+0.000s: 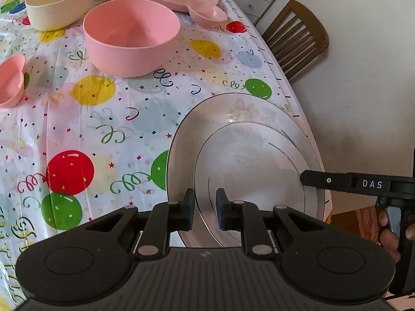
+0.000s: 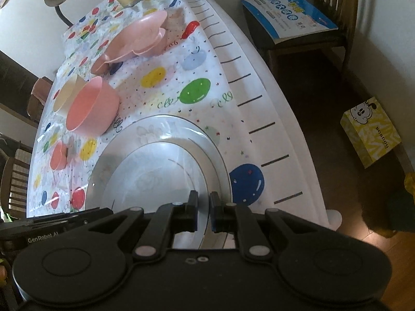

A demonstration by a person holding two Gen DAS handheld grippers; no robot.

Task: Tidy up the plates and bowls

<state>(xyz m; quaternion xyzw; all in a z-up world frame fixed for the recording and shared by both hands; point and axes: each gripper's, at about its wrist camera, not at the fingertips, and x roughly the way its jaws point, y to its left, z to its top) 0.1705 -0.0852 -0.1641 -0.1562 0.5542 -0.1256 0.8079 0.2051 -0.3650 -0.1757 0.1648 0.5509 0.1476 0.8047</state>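
At the table's right edge a large plate [image 1: 181, 140] lies with a smaller plate [image 1: 249, 171] on it, held by both tongs, left [image 1: 205, 208] and right [image 2: 203, 211], clenched on its rim. Bowls farther in, pink [image 1: 129, 41] and cream [image 1: 57, 2], remain unstacked, I judge.

Two wrist views, close over the tabletop [image 1: 77, 129]
Each looks steeply down along its fingers; both share the stacked plates [image 1: 246, 160] [image 2: 160, 171].

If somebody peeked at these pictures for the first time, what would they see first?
Probably the two white plates, the small plate on the large plate at the table's near edge, gripped by the left gripper and right gripper. Behind sits a big pink bowl on the bright balloon tablecloth.
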